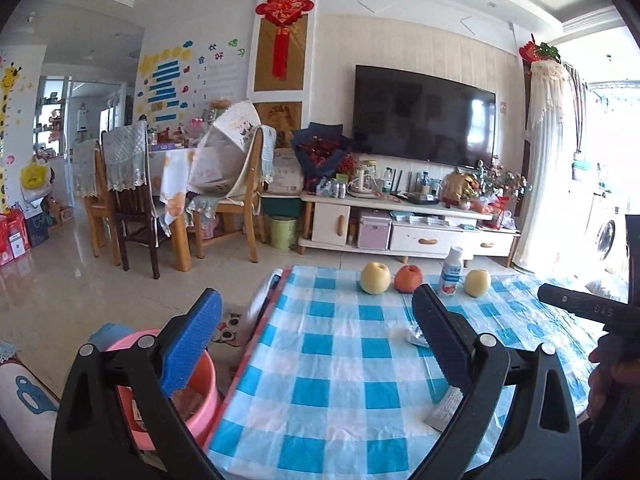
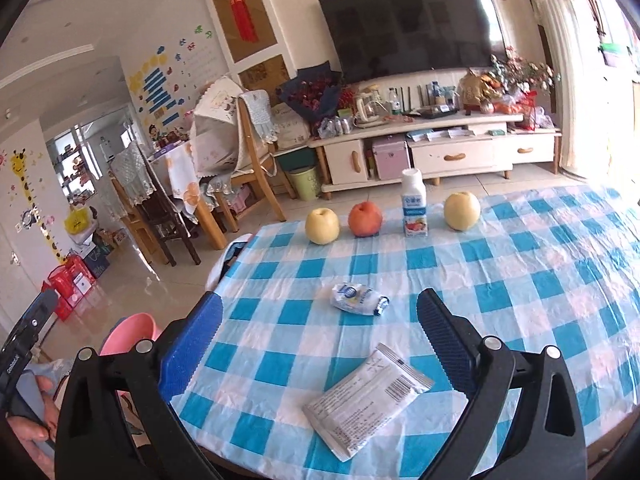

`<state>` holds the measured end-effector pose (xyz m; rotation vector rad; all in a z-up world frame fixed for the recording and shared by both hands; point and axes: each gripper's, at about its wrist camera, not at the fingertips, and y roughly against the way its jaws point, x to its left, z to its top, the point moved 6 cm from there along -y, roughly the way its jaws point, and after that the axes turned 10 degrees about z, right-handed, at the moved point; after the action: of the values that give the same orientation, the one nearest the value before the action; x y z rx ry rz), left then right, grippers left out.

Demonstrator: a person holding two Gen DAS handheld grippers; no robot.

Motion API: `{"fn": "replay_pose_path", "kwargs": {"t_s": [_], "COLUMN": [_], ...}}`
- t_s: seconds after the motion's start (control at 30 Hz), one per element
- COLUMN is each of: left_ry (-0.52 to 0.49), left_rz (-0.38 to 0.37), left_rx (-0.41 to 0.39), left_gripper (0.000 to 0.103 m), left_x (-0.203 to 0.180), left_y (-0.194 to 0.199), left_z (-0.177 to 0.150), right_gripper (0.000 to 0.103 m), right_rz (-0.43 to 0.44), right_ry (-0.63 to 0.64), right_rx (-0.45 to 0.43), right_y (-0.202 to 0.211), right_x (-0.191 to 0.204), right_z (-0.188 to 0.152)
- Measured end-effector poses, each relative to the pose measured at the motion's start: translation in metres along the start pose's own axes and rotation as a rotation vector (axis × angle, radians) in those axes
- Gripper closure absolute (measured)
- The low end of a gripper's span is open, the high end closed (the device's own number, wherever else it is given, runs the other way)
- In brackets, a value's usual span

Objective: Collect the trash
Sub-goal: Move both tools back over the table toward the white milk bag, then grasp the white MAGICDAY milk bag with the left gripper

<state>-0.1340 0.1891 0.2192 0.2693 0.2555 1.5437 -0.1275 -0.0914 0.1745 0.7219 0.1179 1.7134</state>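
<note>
Checkered table (image 2: 520,264) | flat packet (image 2: 366,398) and crumpled wrapper (image 2: 358,299) lying apart | left gripper (image 1: 316,344) spread wide, empty | right gripper (image 2: 320,344) spread wide, empty

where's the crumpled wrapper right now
In the right wrist view the crumpled wrapper lies mid-tablecloth, between the fruit row and the flat packet, ahead of the open fingers.
</note>
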Motion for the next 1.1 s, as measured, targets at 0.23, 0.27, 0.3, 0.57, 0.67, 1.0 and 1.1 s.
{"fn": "replay_pose_path", "kwargs": {"t_s": [0.23,0.27,0.3,0.57,0.67,1.0,1.1], "left_ry": [-0.004,0.001,0.011,0.153,0.156,0.134,0.118], "left_rz": [-0.06,-0.075,-0.089,-0.18,-0.17,-0.011,0.041], "left_rx": [0.159,0.191,0.226,0.51,0.559,0.715,0.751], "left_gripper": [0.007,0.007,0.007,0.007,0.007,0.008,0.013], "left_x": [-0.053,-0.064,-0.073,-0.161,-0.198,-0.254,-0.257], "left_y": [-0.058,-0.07,-0.08,-0.169,-0.197,-0.282,-0.296], "left_z": [-0.036,-0.042,-0.049,-0.101,-0.115,-0.148,-0.155], "right_gripper": [0.006,0.006,0.006,0.006,0.006,0.006,0.006], "right_rz": [-0.053,-0.061,-0.066,-0.127,-0.125,-0.055,-0.05], "right_ry": [-0.109,-0.12,-0.129,-0.148,-0.165,-0.228,-0.233], "right_rx": [0.075,0.079,0.079,0.084,0.073,0.065,0.079], "right_y": [-0.033,-0.039,-0.044,-0.068,-0.066,-0.052,-0.053], "right_x": [-0.075,-0.083,-0.092,-0.146,-0.157,-0.17,-0.173], "right_z": [-0.005,-0.003,-0.001,0.015,0.019,0.023,0.02]}}
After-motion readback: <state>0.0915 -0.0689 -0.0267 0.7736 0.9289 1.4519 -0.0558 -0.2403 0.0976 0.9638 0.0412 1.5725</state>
